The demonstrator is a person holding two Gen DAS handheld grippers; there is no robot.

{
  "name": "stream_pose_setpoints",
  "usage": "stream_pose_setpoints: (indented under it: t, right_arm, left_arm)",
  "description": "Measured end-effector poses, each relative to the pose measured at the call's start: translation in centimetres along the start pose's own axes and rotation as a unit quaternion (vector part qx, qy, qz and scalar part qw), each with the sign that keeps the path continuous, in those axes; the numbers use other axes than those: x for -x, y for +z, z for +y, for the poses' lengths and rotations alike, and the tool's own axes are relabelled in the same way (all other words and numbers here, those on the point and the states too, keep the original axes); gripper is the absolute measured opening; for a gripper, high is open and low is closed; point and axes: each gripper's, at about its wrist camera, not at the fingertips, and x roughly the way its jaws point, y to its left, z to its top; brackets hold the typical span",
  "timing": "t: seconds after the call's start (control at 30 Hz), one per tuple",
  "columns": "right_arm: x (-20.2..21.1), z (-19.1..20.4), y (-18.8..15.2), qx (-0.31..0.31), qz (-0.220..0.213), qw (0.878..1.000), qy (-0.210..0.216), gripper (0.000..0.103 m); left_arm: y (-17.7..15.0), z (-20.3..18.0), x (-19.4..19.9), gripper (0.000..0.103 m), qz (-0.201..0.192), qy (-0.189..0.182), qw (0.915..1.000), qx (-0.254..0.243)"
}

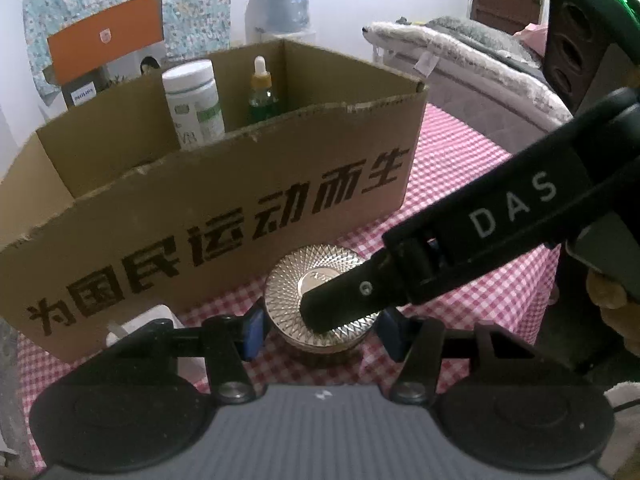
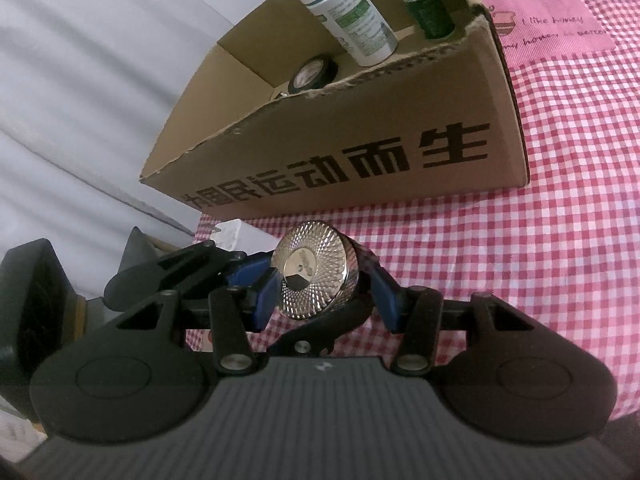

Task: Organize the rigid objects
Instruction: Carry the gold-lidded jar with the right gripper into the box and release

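My other gripper's black finger [image 1: 340,300] covers part of the shiny round jar lid [image 1: 320,280]. The box wall [image 1: 224,216] hides the bottom of the white bottle [image 1: 194,100] and the green dropper bottle [image 1: 262,96]. At ten o'clock from the lid, only a corner of a white thing [image 1: 140,322] peeks out.

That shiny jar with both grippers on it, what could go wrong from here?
1. Both the left hand-held gripper and right hand-held gripper clamp the one jar; pulling apart could twist it loose.
2. The cardboard box stands close behind; lifting low could catch its wall.
3. The lid looks slick, so pads may slip.
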Motion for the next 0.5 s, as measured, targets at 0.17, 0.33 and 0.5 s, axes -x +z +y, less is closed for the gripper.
stream_pose_setpoints:
  t: [0.17,0.33,0.5]
  right_arm:
    - [1.9,2.3,0.2,0.027,-0.022,0.999,0.002,0.050]
    - [4.5,5.4,1.2,0.068,-0.056,0.996,0.009,0.050]
    - [7.1,8.3,3.8,0.118,-0.087,0.989,0.019,0.050]
  left_arm:
    - [1.0,0.0,2.9,0.057,-0.034,0.009,0.9994,-0.005]
    - [2.8,0.3,6.4,0.057,-0.083,0.029,0.9961,-0.003]
    - [5.3,1.1,9.1,0.057,-0.127,0.054,0.9905,-0.007]
